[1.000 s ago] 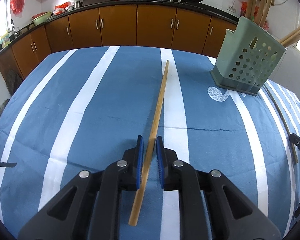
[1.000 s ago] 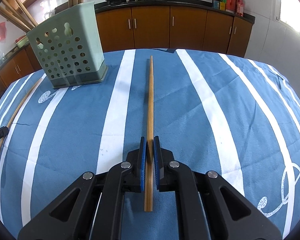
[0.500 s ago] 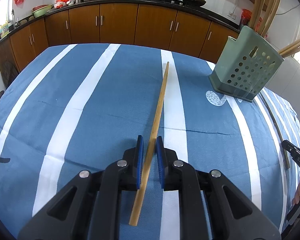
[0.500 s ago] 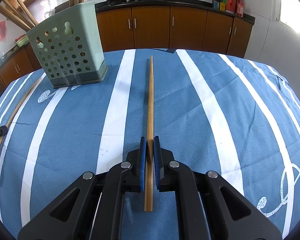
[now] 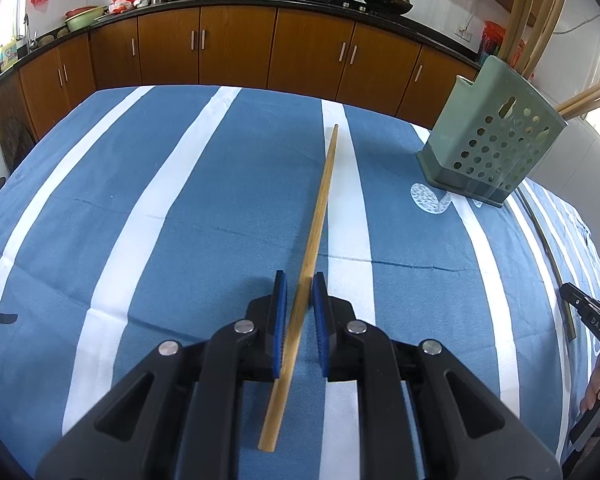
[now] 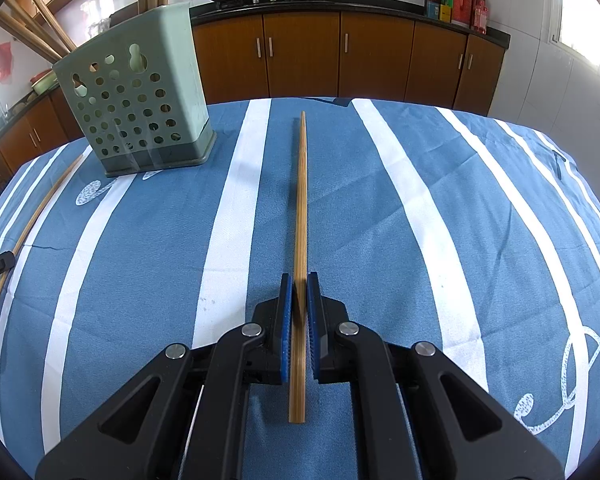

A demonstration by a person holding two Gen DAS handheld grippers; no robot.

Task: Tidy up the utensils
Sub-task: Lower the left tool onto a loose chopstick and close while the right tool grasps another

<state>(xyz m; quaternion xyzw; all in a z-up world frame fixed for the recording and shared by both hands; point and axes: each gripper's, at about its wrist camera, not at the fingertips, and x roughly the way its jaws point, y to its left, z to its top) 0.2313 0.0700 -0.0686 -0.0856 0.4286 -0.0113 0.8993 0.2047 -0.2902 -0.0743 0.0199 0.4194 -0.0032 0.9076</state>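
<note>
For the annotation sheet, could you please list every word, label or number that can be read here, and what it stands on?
"DAS": white letters on the black right gripper at the left wrist view's edge; the rest is cut off.
Bottle label by the sink: too blurred to read.
Red packages on the counter: too small to read.

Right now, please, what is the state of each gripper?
Left gripper: closed on a wooden chopstick.
Right gripper: closed on another wooden chopstick.
</note>
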